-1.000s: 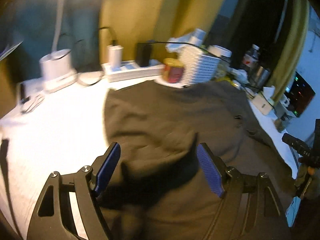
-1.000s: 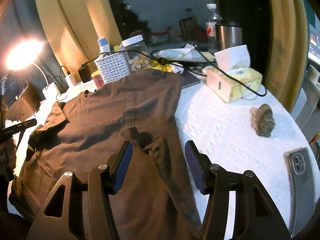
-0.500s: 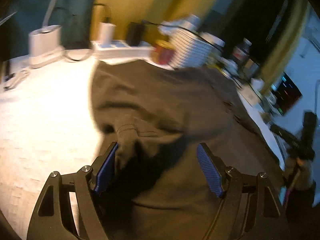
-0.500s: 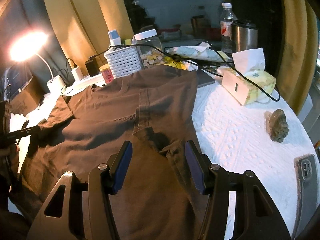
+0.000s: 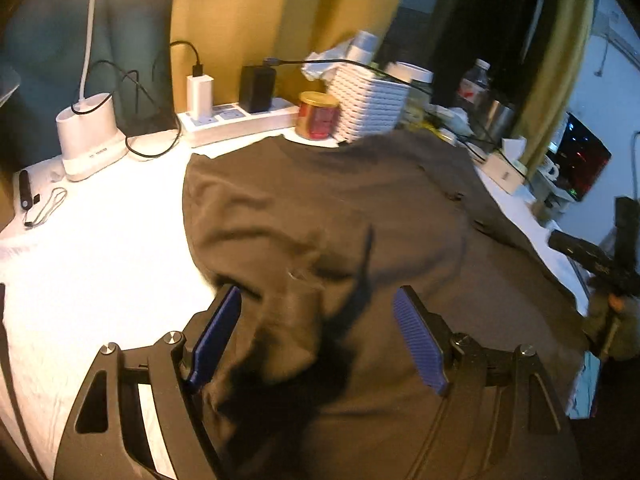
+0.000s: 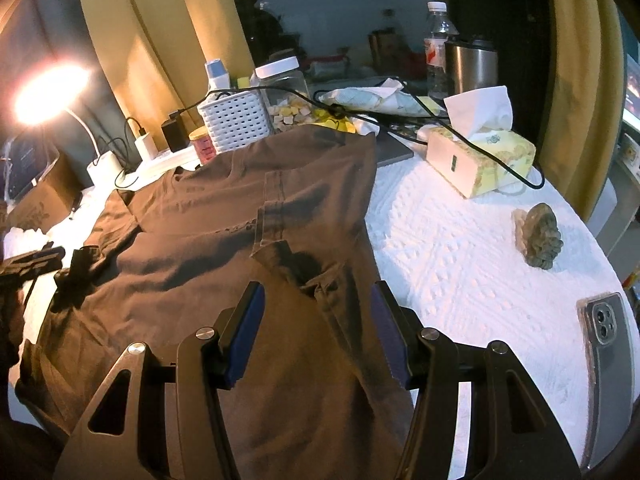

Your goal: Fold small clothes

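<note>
Dark brown cotton T-shirt (image 6: 224,216) spread on white-covered table (image 6: 460,240).
Both sleeves lie folded inward; left hand-held gripper (image 5: 318,336) and right hand-held gripper (image 6: 316,334) hover spread, gripping nothing, apparently poised for the next fold.

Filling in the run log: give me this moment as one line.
shirt: spread on table, right sleeve folded in | left tongs: open over shirt | right tongs: open over sleeve

A dark brown T-shirt (image 6: 224,216) lies spread on the white table cover, wrinkled. 1 sleeve is folded inward over the body, its hem just ahead of the right tongs (image 6: 316,312); bunched cloth lies between the left tongs (image 5: 316,320).
</note>
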Demonstrator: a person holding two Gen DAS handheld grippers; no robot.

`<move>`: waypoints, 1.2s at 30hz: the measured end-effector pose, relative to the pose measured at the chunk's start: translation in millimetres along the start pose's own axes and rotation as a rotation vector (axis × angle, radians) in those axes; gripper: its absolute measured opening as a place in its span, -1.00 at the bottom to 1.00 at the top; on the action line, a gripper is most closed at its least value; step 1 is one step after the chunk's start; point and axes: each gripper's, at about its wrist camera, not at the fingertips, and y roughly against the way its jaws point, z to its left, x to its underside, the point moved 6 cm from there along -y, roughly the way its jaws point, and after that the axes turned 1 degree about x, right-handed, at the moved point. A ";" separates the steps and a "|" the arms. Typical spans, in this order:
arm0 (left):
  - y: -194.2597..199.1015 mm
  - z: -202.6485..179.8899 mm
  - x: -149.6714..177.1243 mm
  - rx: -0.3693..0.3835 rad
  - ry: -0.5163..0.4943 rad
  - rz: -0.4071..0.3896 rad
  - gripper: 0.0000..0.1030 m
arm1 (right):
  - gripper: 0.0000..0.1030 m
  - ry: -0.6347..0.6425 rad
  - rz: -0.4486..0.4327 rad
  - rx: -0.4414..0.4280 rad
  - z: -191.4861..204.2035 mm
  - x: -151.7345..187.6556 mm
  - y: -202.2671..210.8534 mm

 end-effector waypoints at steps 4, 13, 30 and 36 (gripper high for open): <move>-25.4 -9.4 6.2 0.066 -0.026 0.066 0.52 | 0.13 0.002 -0.001 -0.002 2.2 0.4 0.6; -29.6 -63.0 40.7 0.163 -0.154 0.179 0.52 | 0.13 -0.024 0.000 0.033 -16.9 10.0 10.5; 36.3 -62.1 48.8 -0.030 -0.139 0.020 0.52 | 0.12 0.017 0.021 0.096 -41.5 53.0 59.3; 57.3 -55.1 77.5 -0.088 -0.099 0.011 0.52 | 0.12 0.078 0.058 0.088 -33.8 82.1 73.6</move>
